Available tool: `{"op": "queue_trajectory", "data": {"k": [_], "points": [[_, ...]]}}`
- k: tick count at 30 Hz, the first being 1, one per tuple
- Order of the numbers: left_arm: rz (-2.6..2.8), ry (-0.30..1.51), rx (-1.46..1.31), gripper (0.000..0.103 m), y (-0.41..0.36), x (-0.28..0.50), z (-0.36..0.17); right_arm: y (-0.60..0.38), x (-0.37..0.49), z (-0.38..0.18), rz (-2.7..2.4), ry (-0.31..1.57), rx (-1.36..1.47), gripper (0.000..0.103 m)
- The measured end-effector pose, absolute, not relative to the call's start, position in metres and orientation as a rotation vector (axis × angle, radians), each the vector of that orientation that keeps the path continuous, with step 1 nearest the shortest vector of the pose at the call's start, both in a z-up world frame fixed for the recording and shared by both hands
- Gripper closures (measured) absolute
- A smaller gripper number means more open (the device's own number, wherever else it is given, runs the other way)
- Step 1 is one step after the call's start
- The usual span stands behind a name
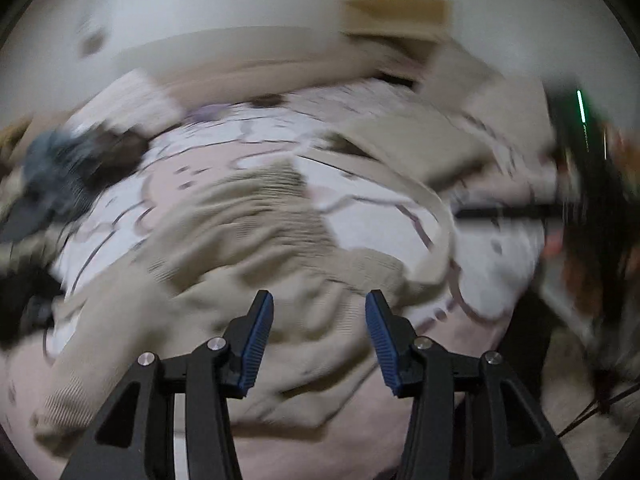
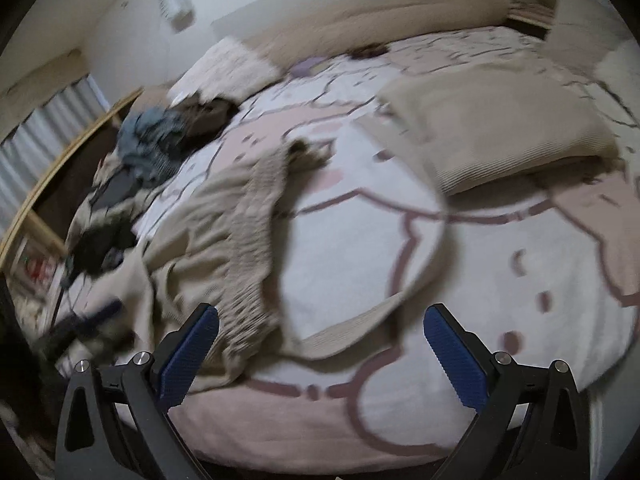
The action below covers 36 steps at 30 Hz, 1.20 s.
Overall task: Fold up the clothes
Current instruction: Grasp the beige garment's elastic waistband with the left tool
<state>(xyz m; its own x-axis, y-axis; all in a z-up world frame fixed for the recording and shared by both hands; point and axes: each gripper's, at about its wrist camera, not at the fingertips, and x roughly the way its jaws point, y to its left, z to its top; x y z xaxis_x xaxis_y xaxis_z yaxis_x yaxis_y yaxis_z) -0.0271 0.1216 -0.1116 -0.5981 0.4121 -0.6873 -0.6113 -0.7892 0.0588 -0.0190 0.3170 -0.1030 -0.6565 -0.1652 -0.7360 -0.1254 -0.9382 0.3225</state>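
A crumpled beige ribbed garment point(image 1: 248, 264) lies spread on the bed, with a long drawstring or strap curving off to its right. My left gripper point(image 1: 319, 304) hovers just above its near part, open and empty. In the right wrist view the same garment point(image 2: 224, 240) lies at the left of the bed, its strap point(image 2: 420, 264) arcing across the sheet. My right gripper point(image 2: 322, 318) is open and empty, above the strap's near end. A folded beige piece point(image 2: 492, 128) lies further back on the right; it also shows in the left wrist view point(image 1: 424, 144). Both views are motion-blurred.
The bed carries a pink and white patterned cover point(image 2: 500, 280). A heap of dark and blue-grey clothes point(image 2: 160, 144) lies at the far left of the bed, also seen in the left wrist view point(image 1: 68, 164). A beige headboard point(image 2: 360, 12) and wall lie behind.
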Motion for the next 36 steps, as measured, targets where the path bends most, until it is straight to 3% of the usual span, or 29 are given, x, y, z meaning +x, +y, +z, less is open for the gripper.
{"op": "queue_trajectory", "data": {"k": [13,18,25,27,31,36], "points": [[2.341,1.114,-0.889,0.055,0.224,-0.019,-0.194,0.372,-0.008,-0.113,-2.849,-0.690,1.307,0.001],[2.354,1.308,-0.802,0.043,0.233,-0.019,-0.205,0.381,-0.007,-0.116,-2.855,-0.715,1.293,0.001],[2.401,1.254,-0.856,0.044,0.236,-0.045,-0.202,0.374,-0.017,-0.135,-2.905,-0.604,1.294,0.001],[2.410,1.173,-0.882,0.054,0.230,-0.050,-0.197,0.374,-0.022,-0.154,-2.877,-0.629,1.375,0.001],[2.469,0.988,-0.909,0.064,0.211,-0.058,-0.178,0.377,-0.024,-0.182,-2.855,-0.675,1.455,0.001],[2.581,0.699,-0.979,0.069,0.172,-0.072,-0.147,0.352,-0.026,-0.191,-2.887,-0.340,1.538,0.000]]}}
